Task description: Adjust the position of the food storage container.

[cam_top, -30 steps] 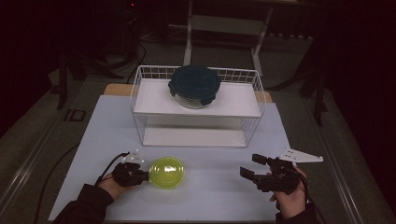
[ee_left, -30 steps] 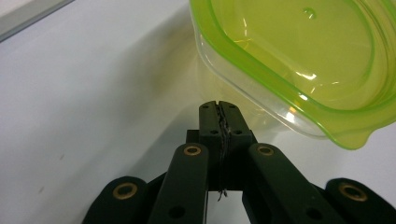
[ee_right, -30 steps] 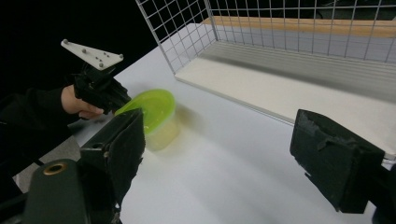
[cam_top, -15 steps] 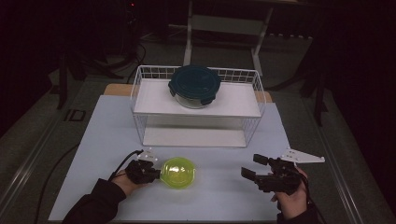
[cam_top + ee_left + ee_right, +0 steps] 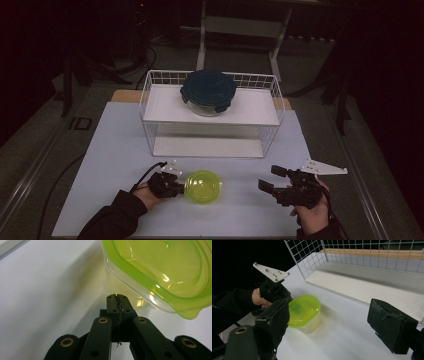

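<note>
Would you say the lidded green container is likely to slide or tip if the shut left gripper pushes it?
The green container looks empty and see-through, so probably light. Sitting low and wide on the smooth white table, it should slide rather than tip. The left gripper meets it low.

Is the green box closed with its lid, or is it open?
Closed. In the right gripper view the green lid sits flat on the box, its rim covering the top all around.

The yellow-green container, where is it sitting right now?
In the high view the yellow-green container sits on the white table, front left, beside the left gripper, before the wire rack.
</note>
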Demonstrator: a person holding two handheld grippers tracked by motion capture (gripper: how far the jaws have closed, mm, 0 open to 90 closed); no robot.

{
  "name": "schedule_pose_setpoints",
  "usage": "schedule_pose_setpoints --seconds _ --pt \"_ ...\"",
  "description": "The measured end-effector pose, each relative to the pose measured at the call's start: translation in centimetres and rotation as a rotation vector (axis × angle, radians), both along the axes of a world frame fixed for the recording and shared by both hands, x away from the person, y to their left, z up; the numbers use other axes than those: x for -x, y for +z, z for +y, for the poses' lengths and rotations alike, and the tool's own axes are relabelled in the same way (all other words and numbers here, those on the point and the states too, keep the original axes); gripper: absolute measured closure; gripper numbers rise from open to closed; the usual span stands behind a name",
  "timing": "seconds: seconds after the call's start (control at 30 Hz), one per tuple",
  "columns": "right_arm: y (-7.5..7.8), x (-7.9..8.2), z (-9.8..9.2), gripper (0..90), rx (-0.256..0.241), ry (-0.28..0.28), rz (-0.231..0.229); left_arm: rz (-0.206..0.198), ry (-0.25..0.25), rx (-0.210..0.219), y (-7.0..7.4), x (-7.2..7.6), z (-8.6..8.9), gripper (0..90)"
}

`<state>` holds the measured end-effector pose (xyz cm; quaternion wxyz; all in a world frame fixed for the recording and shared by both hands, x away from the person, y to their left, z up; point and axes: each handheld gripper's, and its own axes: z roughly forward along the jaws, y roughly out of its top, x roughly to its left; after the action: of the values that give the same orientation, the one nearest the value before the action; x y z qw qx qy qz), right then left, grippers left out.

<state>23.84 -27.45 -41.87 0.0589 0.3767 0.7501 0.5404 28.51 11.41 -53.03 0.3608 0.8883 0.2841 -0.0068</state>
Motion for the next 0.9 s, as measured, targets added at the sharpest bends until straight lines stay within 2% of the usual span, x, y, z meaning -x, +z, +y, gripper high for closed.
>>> schedule_pose_setpoints --seconds 0.53,0.6,0.7,0.8,0.87,0.9 --pt "-0.2 0.0 0.1 17.6 0.01 0.003 -0.002 0.013 -0.026 0.003 -0.2 0.0 -2.3 88.3" --pt "-0.2 0.0 0.1 17.6 0.01 0.003 -0.002 0.002 -0.035 -0.006 -0.1 0.1 -2.4 88.2" --pt "-0.1 0.0 0.2 17.6 0.013 0.004 -0.004 0.003 -0.031 0.0 0.0 0.3 -2.2 88.1" --pt "-0.1 0.0 0.1 17.6 0.018 0.003 -0.006 0.008 -0.003 0.004 0.4 0.4 -1.3 87.9" --pt "-0.2 0.1 0.1 17.6 0.018 0.0 -0.007 0.004 0.032 0.021 1.2 0.6 0.0 82.1" --pt "-0.3 0.1 0.1 17.6 0.021 -0.001 -0.007 0.004 0.032 0.021 1.2 0.6 0.0 79.5"
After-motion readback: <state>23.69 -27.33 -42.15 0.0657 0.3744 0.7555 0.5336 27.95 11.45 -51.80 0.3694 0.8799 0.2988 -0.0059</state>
